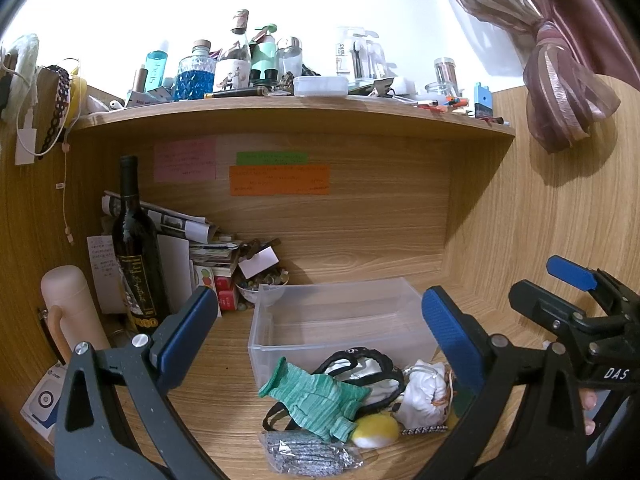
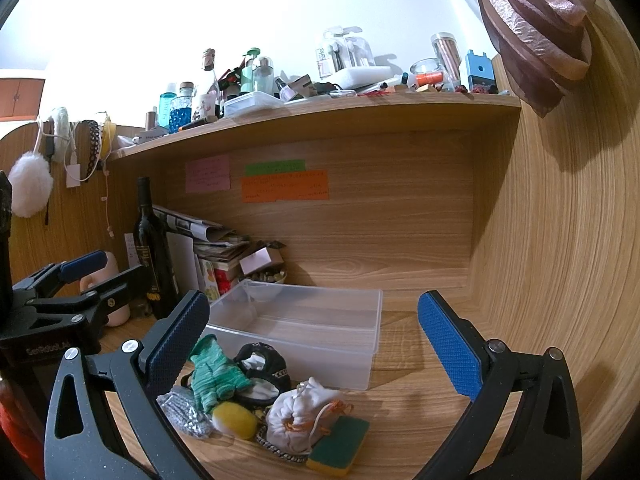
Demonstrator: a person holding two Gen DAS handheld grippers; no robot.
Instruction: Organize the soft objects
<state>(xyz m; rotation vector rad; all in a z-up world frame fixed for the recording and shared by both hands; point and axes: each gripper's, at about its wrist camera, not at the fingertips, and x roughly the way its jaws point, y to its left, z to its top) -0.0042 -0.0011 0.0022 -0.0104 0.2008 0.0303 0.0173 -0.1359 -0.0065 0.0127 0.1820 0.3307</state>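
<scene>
Soft stuff is sitting in a heap on the wooden desk point(image 2: 420, 400), just near of the clear plastic bin point(image 2: 304, 320), which is looking empty. I'm holding both grippers above the near edge, nothing grabbed: left gripper point(image 1: 320, 340) with jaws spread wide apart, right gripper point(image 2: 316, 344) likewise wide apart and holding nothing.

In the pile I'm seeing a green knit glove point(image 1: 320, 396) draped on top, a black-and-white cloth piece point(image 1: 368, 368) under it, a white drawstring pouch point(image 2: 300, 412) on the right, a yellow puff point(image 2: 236, 420) at the near side, a grey glittery mesh piece point(image 1: 304, 454) near left, and a green-yellow sponge point(image 2: 340, 442) touching the pouch at the near right.

Judging handling: everything is looking light and squashy, nothing fragile. Glove is going to be floppy, so I'm thinking pinch it mid-body where the knit is bunching. Pouch is looking stuffed; gathered neck by the cord is the best hold. Sponge is springy, take it across the short sides. Items are overlapping, so lifting one is risking dragging another.
</scene>
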